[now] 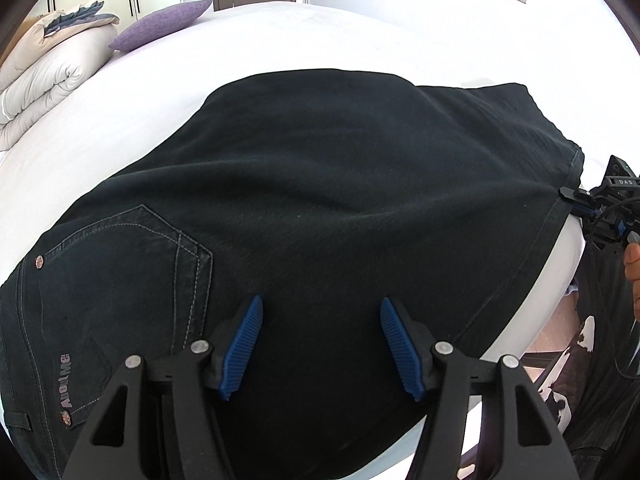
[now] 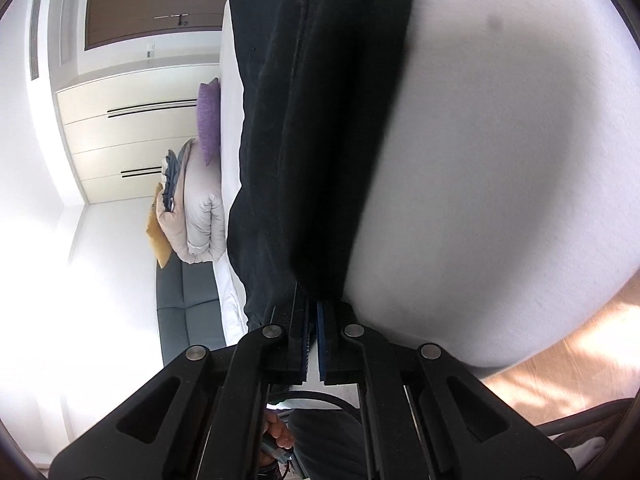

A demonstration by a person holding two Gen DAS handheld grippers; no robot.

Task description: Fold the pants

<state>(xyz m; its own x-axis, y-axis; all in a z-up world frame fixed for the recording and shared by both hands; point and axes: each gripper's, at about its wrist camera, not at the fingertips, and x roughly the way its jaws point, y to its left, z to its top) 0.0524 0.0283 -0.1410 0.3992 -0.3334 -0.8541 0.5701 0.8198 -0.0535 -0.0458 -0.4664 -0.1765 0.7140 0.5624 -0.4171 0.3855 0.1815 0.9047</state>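
Black denim fills most of what we see: the pants (image 1: 320, 200) lie spread across the white bed (image 1: 280, 40), back pocket (image 1: 132, 280) with its pale stitching toward our left side and the hemmed leg end running off to our right, near the mattress edge.

Our left gripper (image 1: 320, 344) hovers directly over the middle of the cloth with its blue-padded fingers (image 1: 244, 344) spread wide and nothing between them; whether the tips touch the fabric we cannot tell.

Our right gripper (image 2: 313, 320) sits at the hem end. In the left wrist view we see it at the far right (image 1: 576, 196), its tip meeting the hem seam. In its own view the jaws stand nearly together with the dark fabric (image 2: 320, 140) pinched between the blue pads, the cloth running straight away from the fingers and the white sheet just beside it.

At the far corner of the bed we see a purple cushion (image 1: 164, 24) and a folded pale duvet (image 1: 48, 72), well apart from the pants.
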